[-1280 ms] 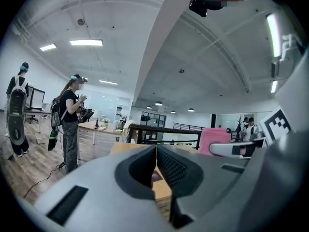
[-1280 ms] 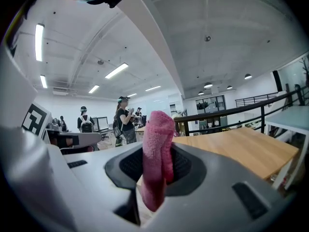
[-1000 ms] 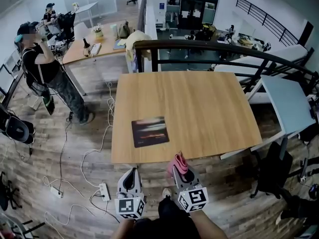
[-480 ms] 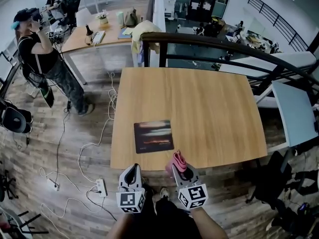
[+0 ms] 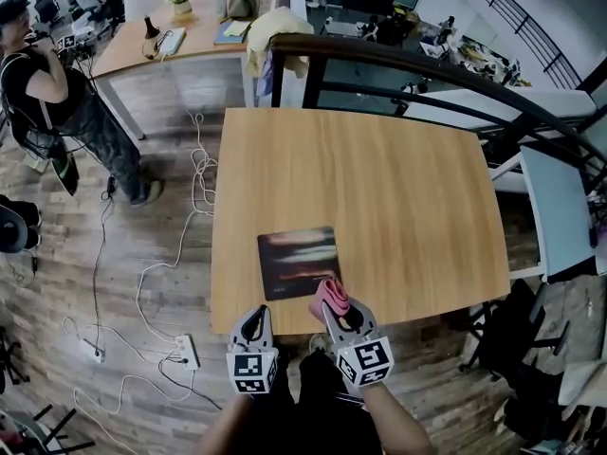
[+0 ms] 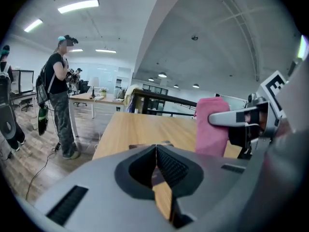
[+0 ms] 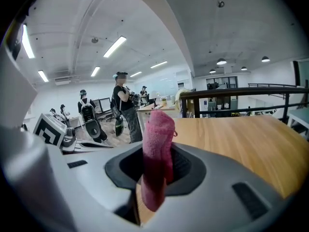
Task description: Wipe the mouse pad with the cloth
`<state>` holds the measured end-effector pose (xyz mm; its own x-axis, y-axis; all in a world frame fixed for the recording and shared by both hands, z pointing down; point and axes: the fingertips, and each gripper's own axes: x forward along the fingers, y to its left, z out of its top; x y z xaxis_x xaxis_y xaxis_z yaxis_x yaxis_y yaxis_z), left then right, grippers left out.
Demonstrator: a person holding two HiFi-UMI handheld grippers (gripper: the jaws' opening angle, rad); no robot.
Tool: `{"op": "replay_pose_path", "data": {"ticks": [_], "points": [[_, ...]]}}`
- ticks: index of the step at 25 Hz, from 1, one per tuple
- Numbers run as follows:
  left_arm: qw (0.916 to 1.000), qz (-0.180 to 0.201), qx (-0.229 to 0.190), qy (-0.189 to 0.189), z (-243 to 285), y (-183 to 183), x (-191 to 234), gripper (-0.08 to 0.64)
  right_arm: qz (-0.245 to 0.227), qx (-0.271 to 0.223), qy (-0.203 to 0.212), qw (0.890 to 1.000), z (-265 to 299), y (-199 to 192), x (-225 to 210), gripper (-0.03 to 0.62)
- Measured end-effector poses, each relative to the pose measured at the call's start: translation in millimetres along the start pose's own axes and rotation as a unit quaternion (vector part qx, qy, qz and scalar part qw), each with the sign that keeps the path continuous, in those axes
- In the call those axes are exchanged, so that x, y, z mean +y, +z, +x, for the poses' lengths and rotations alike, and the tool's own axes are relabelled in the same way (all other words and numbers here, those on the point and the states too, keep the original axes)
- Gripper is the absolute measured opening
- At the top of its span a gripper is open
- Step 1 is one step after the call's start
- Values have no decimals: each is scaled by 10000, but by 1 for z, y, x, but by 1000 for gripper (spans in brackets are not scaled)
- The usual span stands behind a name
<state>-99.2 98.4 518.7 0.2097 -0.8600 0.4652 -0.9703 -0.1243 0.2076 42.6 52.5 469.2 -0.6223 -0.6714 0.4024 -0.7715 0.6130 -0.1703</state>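
Observation:
A dark mouse pad (image 5: 298, 261) with reddish streaks lies flat near the front left of the wooden table (image 5: 398, 188). My right gripper (image 5: 331, 303) is shut on a folded pink cloth (image 5: 329, 298), which pokes up from its jaws at the pad's near right corner. The cloth (image 7: 157, 149) stands upright in the right gripper view and also shows in the left gripper view as a pink roll (image 6: 211, 124). My left gripper (image 5: 253, 324) hangs at the table's front edge, just left of the right one, its jaws closed together on nothing.
A dark railing (image 5: 398, 64) runs behind the table. White cables and a power strip (image 5: 186, 351) lie on the wood floor to the left. A person (image 5: 57, 93) stands at far left beside another desk (image 5: 180, 36). An office chair (image 5: 517, 320) sits at right.
Both grippers have come forward toward the table. The right gripper with the pink cloth has gone from below the table's edge to the mouse pad's near right corner.

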Motion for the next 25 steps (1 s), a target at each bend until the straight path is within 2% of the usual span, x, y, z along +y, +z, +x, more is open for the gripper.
{"op": "replay_pose_path", "data": {"ticks": [5, 8, 12, 18, 25], "points": [[9992, -213, 343, -60, 28, -30, 4, 25, 8, 259, 137, 9996, 28, -16, -7, 98], [9971, -258, 717, -42, 46, -48, 8, 25, 4, 380, 257, 9989, 46, -21, -10, 97], [9919, -538, 1142, -114, 62, -72, 14, 25, -58, 544, 515, 9972, 69, -30, -7, 97], [9848, -818, 1517, -196, 85, -92, 18, 23, -96, 892, 909, 9918, 104, -49, -5, 97], [9731, -1148, 1962, -367, 105, -110, 15, 23, -34, 1127, 1358, 9843, 145, -51, 1, 97]]}}
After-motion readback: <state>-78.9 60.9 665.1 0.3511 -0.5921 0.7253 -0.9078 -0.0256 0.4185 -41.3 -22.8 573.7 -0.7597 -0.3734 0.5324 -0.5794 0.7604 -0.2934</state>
